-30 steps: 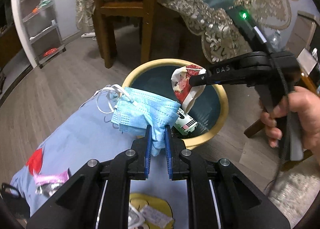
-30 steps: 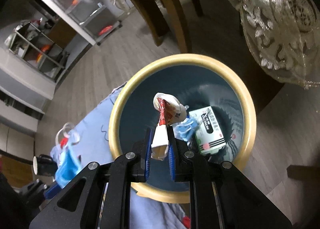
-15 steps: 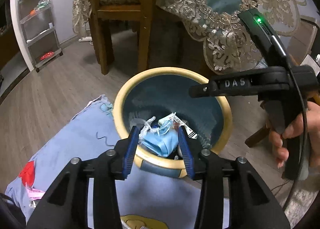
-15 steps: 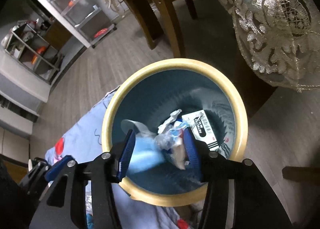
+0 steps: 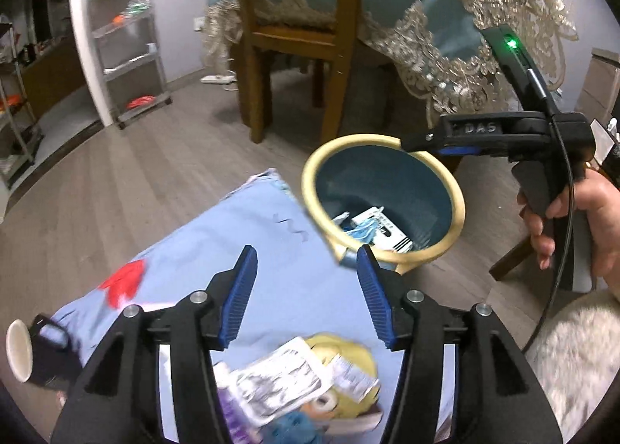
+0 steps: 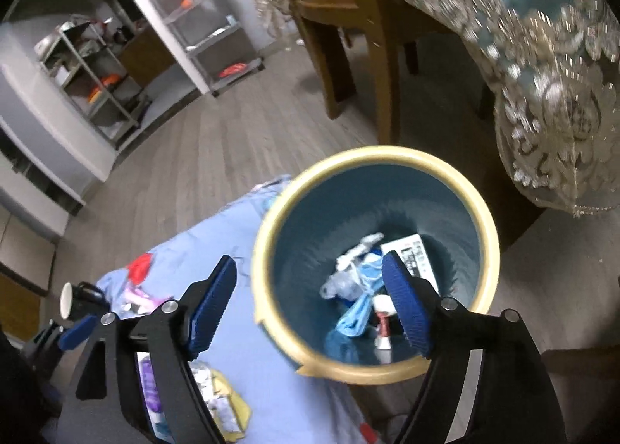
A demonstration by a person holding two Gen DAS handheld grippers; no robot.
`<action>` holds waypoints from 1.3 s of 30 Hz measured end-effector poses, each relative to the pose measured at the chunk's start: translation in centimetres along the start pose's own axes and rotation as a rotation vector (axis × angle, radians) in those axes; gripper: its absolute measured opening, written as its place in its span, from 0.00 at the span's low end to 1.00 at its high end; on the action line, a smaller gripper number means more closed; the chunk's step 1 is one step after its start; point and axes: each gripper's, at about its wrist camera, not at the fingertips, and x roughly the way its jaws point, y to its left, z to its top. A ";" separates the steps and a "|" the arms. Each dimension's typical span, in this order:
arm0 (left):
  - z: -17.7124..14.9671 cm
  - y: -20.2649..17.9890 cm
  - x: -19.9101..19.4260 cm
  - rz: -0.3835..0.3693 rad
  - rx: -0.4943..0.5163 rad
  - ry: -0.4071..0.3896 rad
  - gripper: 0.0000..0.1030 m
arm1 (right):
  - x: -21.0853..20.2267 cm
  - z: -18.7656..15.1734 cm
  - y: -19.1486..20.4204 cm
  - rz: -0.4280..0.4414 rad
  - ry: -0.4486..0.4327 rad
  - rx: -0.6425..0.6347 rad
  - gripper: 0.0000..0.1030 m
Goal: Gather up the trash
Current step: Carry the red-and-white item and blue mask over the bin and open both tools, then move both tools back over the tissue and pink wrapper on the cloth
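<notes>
A round bin with a yellow rim [image 5: 381, 138] [image 6: 372, 153] and blue inside stands on the floor beside a light blue cloth [image 5: 232, 242]. In the bin lie a blue face mask [image 6: 354, 314], a red and white wrapper [image 6: 381, 329] and a white box [image 6: 416, 254]. My left gripper [image 5: 306, 281] hovers over the cloth just left of the bin, its jaws opening with nothing between them. My right gripper [image 6: 310, 304] hangs above the bin's near rim, its jaws also opening and empty. It shows side-on in the left wrist view [image 5: 422, 140], held by a hand [image 5: 577, 219].
White packets [image 5: 283, 378], a yellow item [image 5: 348, 358] and a purple wrapper [image 6: 149, 382] lie on the cloth near me. A paper cup [image 5: 17, 347] sits at the cloth's left end. A wooden chair [image 5: 294, 37], a lace-draped table [image 6: 550, 68] and metal shelves [image 5: 124, 49] stand beyond.
The left gripper let go of the blue mask and the right let go of the wrapper; both now lie in the bin. Both jaws spread wider, and both grippers rose and drew back.
</notes>
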 end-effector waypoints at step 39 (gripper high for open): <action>-11.1 17.0 -1.4 0.265 -0.307 0.117 0.89 | 5.2 -7.7 16.7 0.042 0.130 -0.352 0.93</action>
